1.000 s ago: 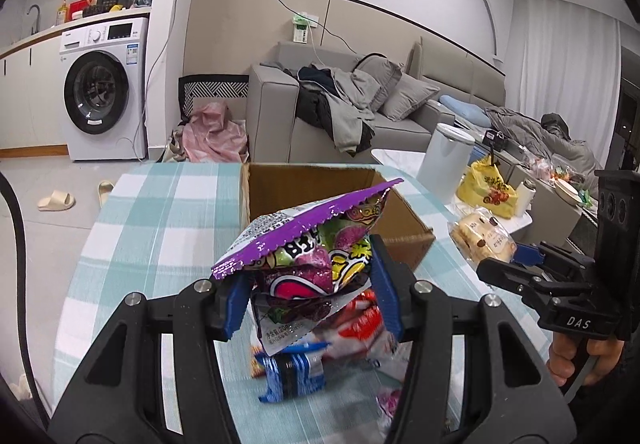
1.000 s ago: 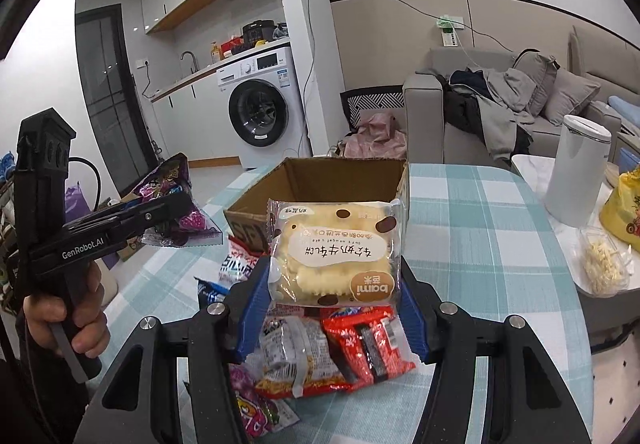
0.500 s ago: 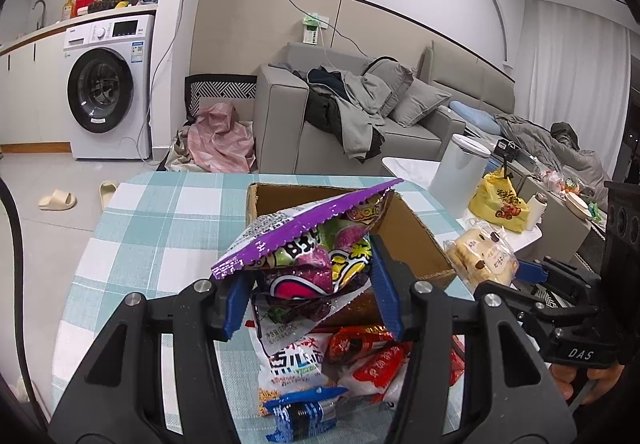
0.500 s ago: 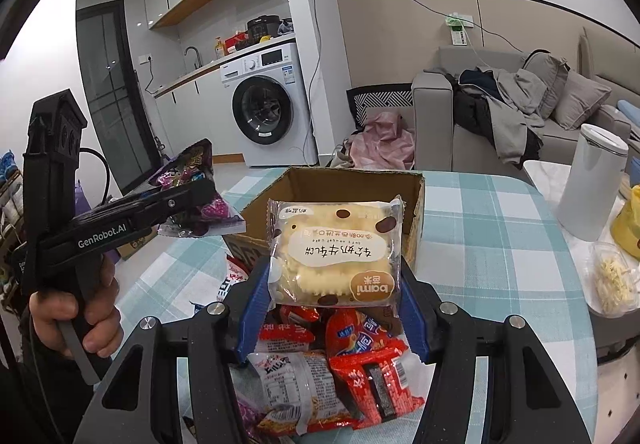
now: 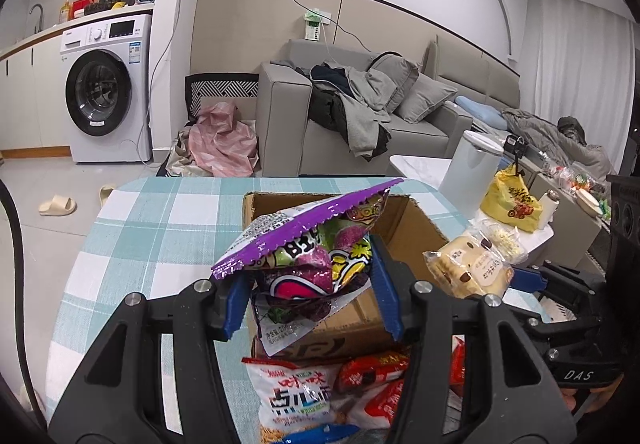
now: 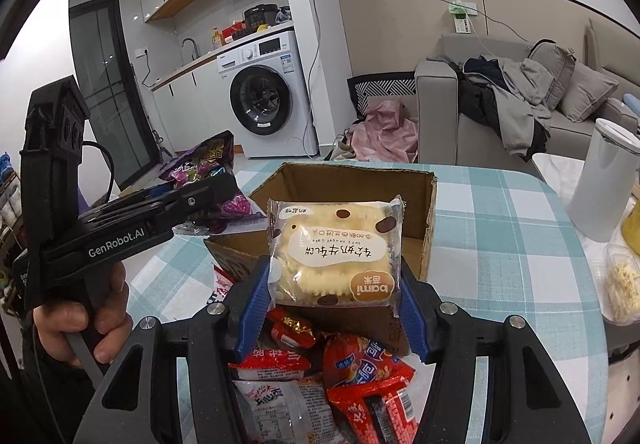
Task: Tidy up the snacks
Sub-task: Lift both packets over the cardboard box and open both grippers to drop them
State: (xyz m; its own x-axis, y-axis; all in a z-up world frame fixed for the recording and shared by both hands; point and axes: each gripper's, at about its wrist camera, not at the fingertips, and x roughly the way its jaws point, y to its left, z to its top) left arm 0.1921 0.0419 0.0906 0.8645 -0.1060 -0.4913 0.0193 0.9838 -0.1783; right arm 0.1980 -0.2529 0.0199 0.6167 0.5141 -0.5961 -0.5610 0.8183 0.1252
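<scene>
My left gripper (image 5: 310, 294) is shut on a purple snack bag (image 5: 308, 252) and holds it above the near wall of an open cardboard box (image 5: 416, 228). My right gripper (image 6: 332, 308) is shut on a clear-wrapped yellow cake pack (image 6: 336, 250), held just before the same box (image 6: 420, 216). The cake pack also shows in the left wrist view (image 5: 468, 270), and the purple bag in the right wrist view (image 6: 204, 180). Loose snack packets (image 6: 360, 368) lie on the checked tablecloth below both grippers.
A white canister (image 6: 600, 184) stands on a side table to the right, with a yellow bag (image 5: 512, 204) and a clear tub of food (image 6: 622, 288) nearby. The round table's edge (image 5: 120, 188) curves on the left. A sofa and washing machine stand behind.
Both grippers have moved forward and up toward the cardboard box with their packs. The box now looks nearer and the loose packets lower in view.
</scene>
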